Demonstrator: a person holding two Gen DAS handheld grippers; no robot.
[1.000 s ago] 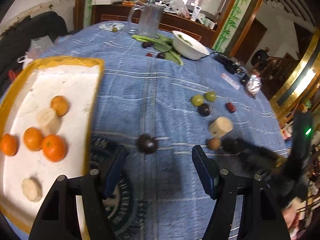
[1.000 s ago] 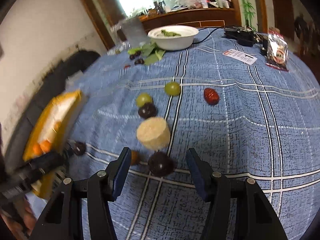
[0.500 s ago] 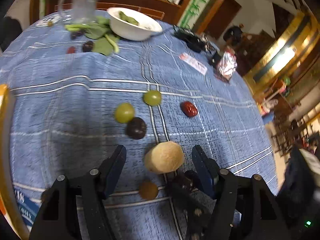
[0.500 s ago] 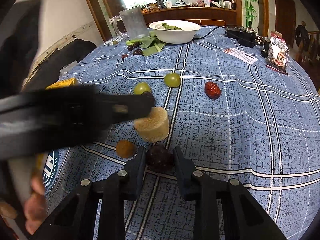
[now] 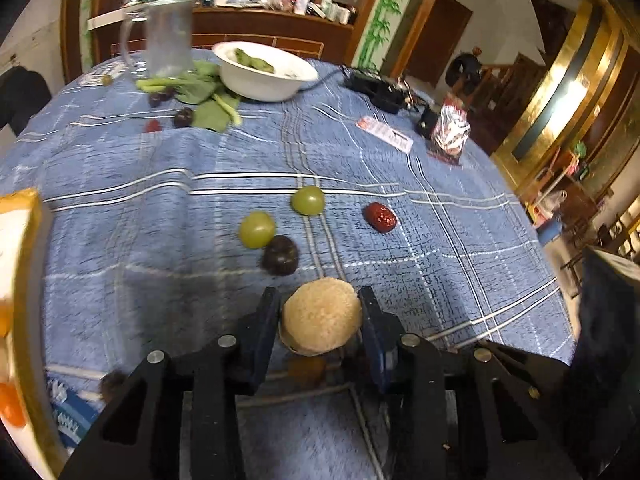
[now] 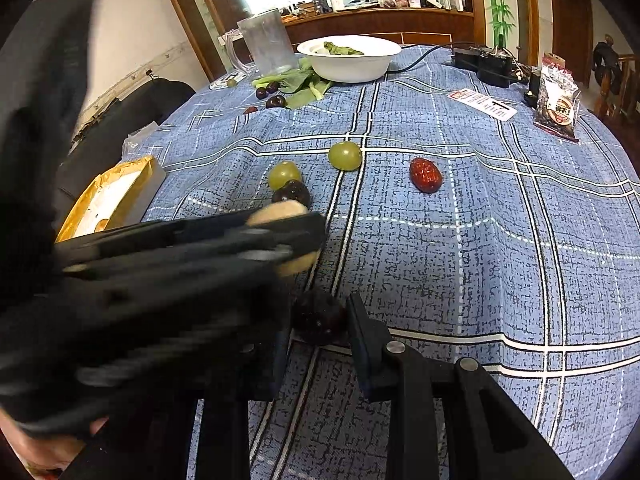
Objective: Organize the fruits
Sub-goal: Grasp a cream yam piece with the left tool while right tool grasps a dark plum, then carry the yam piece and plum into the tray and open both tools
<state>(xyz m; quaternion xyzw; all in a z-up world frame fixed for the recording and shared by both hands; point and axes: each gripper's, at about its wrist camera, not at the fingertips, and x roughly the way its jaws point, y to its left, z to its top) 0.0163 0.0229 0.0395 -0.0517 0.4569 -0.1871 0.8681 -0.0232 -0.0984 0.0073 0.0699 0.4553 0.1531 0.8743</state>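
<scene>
Now the left tongs (image 5: 320, 316), just closing, clench the tan banana chunk (image 5: 321, 316); right tongs (image 6: 318, 322) grasp a dark plum (image 6: 319, 317); the yellow tray (image 6: 108, 196) lies leftward, nearer the left hand.

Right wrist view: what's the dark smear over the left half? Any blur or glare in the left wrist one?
Right wrist view: the smear is the left gripper, close and motion-blurred, hiding the cloth behind it; the red date is sharp. Left wrist view: mild motion blur, yellow tray at the left edge smeared and washed out, glare on the gold trim, strong fisheye bending at the edges.
</scene>
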